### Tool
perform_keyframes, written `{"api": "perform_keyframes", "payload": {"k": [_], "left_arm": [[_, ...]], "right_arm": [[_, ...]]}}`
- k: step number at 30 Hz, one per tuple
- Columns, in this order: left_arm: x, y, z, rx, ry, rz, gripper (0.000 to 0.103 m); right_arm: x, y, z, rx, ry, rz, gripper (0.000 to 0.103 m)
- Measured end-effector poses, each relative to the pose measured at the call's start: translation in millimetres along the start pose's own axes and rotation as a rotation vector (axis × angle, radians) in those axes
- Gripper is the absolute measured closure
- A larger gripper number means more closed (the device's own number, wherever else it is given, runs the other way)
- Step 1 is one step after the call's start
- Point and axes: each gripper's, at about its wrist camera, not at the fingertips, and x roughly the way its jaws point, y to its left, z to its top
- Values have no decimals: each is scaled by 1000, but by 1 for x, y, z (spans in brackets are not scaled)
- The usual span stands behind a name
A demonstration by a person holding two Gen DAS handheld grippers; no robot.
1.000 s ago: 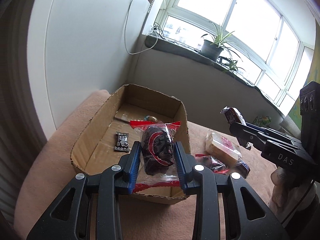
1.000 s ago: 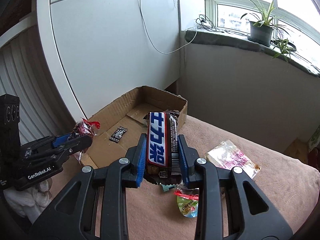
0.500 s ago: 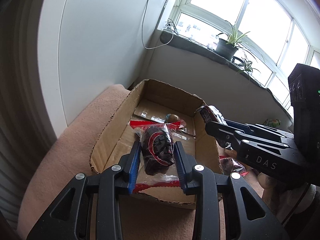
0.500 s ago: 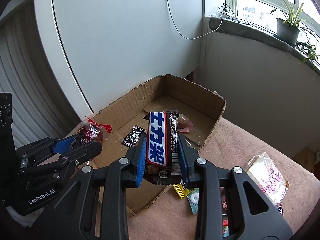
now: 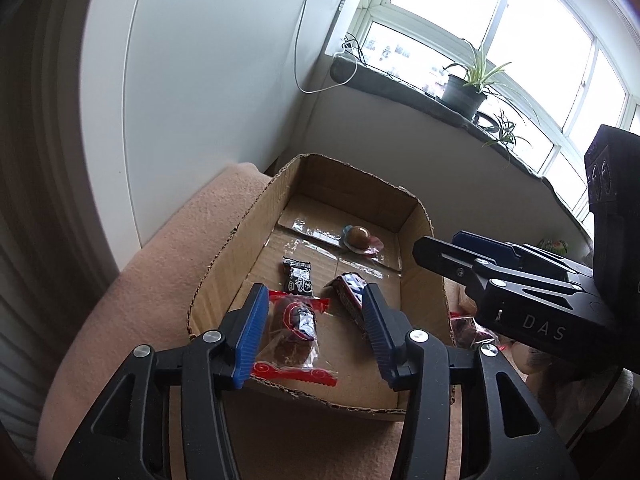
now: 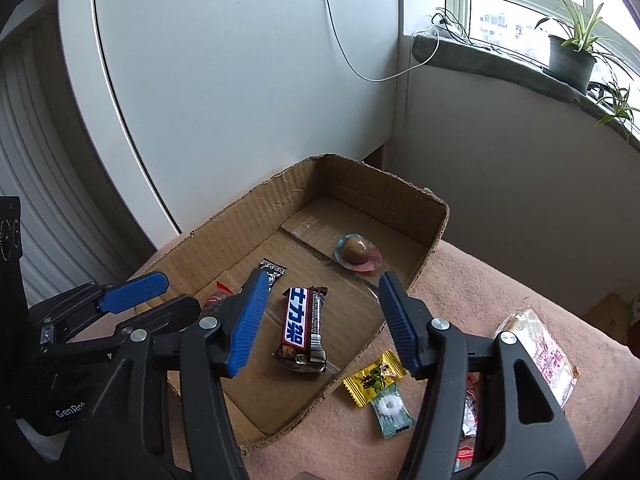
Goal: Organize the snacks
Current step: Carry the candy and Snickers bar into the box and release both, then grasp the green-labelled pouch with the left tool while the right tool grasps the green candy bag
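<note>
Both of my grippers have just been opening, and each snack that was pinched a second ago is now lying free in the cardboard box [image 6: 256, 216]. Since that earlier view I have also carried both tools over the box, so its floor is now filling the space ahead of the fingers.

I am holding my left gripper [image 5: 316, 322] with its jaws spread. The red-trimmed clear packet [image 5: 294, 334] with dark contents is lying between them at the near edge of the box, close beside the left blue pad [image 5: 251, 336]; whether that pad is brushing the wrapper I cannot tell. The other pad is standing clear of it.

I am holding my right gripper [image 6: 322, 322] with its jaws spread wider. The chocolate bar [image 6: 302, 330] with blue and white lettering is lying flat on the box floor between the fingers, touching neither pad.

Also resting in the box are a small black sachet [image 5: 298, 276] and a round brown candy [image 6: 357, 253] on a pink and blue wrapper near the far wall.

Outside the box, on the pink blanket [image 6: 500, 288] at the right, a yellow candy [image 6: 374, 378], a green mint packet [image 6: 390, 408] and a pale cracker packet [image 6: 540, 356] are lying.
</note>
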Motion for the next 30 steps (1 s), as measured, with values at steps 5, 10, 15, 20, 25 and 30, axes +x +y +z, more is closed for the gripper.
{"api": "perform_keyframes", "payload": {"k": [5,10,15,20,25,30], "left_arm": [[-8,-3,-1,2,-13,-6,56],[-17,-10,-4,13,-25,-20,56],[-24,-24,-8,39,-24,-45,56],[-26,-41,-14,67,-16,-74,56],[-26,-57,-22,91,0,-108,56],[-24,-75,-29,121,23,-148,56]], "right_arm": [[-22,-8,-5,14,-25,-10,43],[-51,-20,-13,39,-62,-27,43],[-88,-34,-28,62,-104,-52,43],[-126,-57,-50,105,-134,-80,43],[-159,-82,-78,152,-147,-121,43],[-181,-108,-113,218,-132,-165,43]]}}
